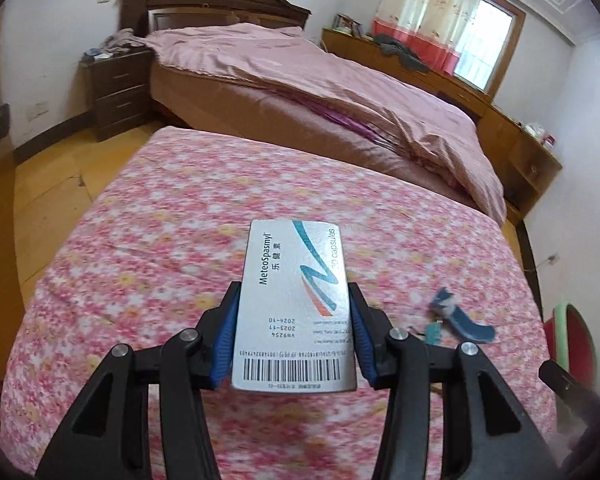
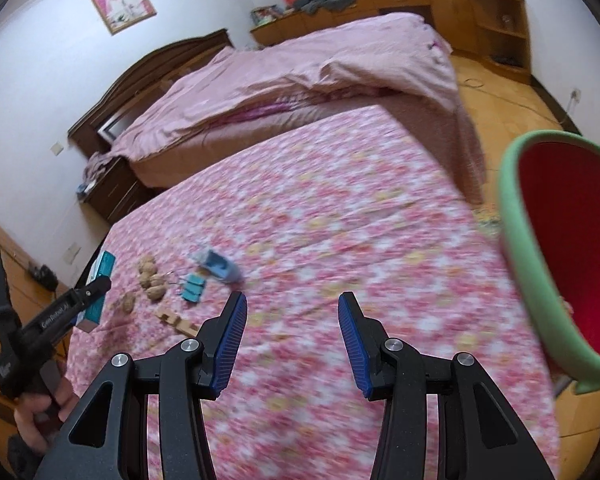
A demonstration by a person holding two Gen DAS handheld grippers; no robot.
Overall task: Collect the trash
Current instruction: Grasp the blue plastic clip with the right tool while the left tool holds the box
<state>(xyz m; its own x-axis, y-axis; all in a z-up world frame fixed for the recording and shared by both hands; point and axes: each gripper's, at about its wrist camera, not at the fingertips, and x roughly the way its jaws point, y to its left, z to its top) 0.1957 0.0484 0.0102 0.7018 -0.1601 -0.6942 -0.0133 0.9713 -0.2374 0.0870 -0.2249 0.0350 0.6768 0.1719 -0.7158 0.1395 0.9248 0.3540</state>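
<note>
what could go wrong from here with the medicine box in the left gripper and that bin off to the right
1. The left gripper clamps the medicine box only by its side edges; thin card could buckle or slip on the way to the red bin.
2. The bin stands off the table's far right, so a short drop could land on the flowered cloth or the floor.
3. The walnuts lie nearby and might get grabbed as trash.

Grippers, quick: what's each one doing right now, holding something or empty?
Left gripper: jaws closed on the medicine box.
Right gripper: jaws open, nothing between them.
</note>
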